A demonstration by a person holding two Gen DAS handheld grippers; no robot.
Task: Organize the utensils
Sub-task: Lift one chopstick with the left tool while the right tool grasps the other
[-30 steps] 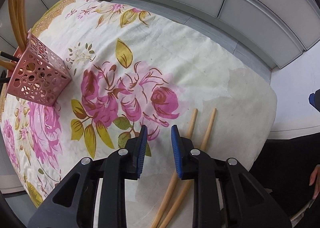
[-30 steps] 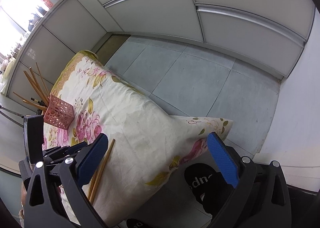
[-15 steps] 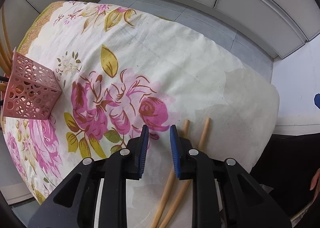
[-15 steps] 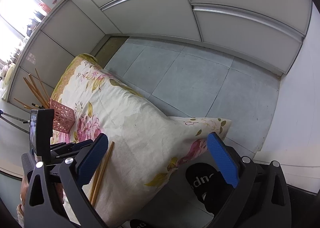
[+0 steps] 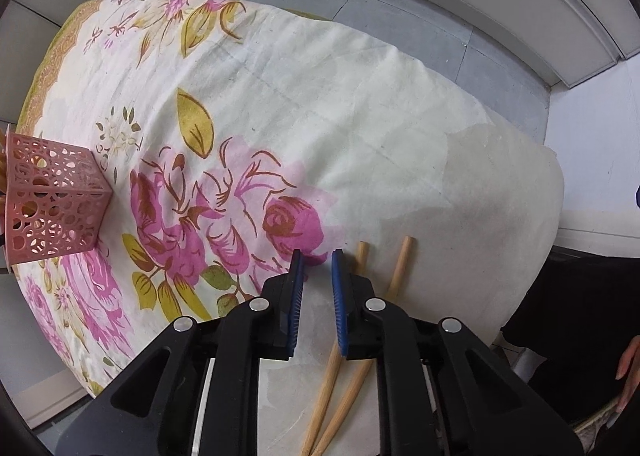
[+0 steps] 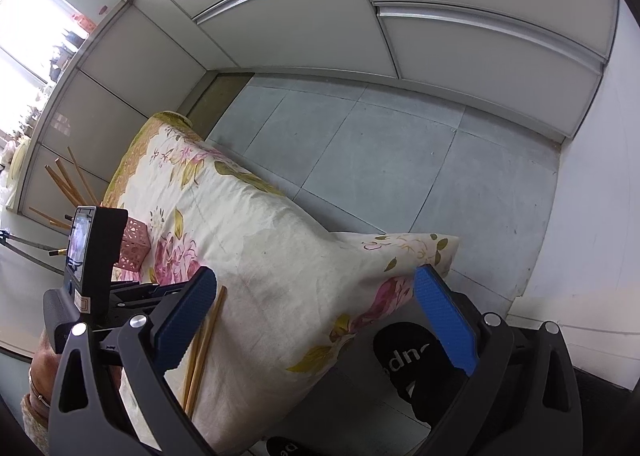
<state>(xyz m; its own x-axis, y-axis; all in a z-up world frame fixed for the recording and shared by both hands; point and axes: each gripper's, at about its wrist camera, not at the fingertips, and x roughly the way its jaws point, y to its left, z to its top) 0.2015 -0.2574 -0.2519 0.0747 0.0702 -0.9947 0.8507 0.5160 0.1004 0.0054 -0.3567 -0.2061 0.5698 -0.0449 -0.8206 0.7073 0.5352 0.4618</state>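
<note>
**Chopsticks on the flowered cloth, both grippers empty**

The left gripper [image 5: 316,260] has its jaws at a narrow gap with nothing between them, hovering just left of two wooden chopsticks [image 5: 394,278] lying side by side on the near right of the floral tablecloth [image 5: 360,115]. The right gripper [image 6: 316,320] is spread wide and empty, off the table's right edge. Far left stands a pink perforated holder [image 5: 56,199] with more chopsticks [image 6: 66,179]. Beyond lie grey floor tiles [image 6: 380,151] and white cabinet panels [image 6: 320,15].

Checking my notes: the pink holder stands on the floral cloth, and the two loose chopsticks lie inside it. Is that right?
Not quite. The pink holder does stand on the floral cloth, but the two loose chopsticks lie flat on the cloth beside the left tool, as the left wrist view shows.
</note>
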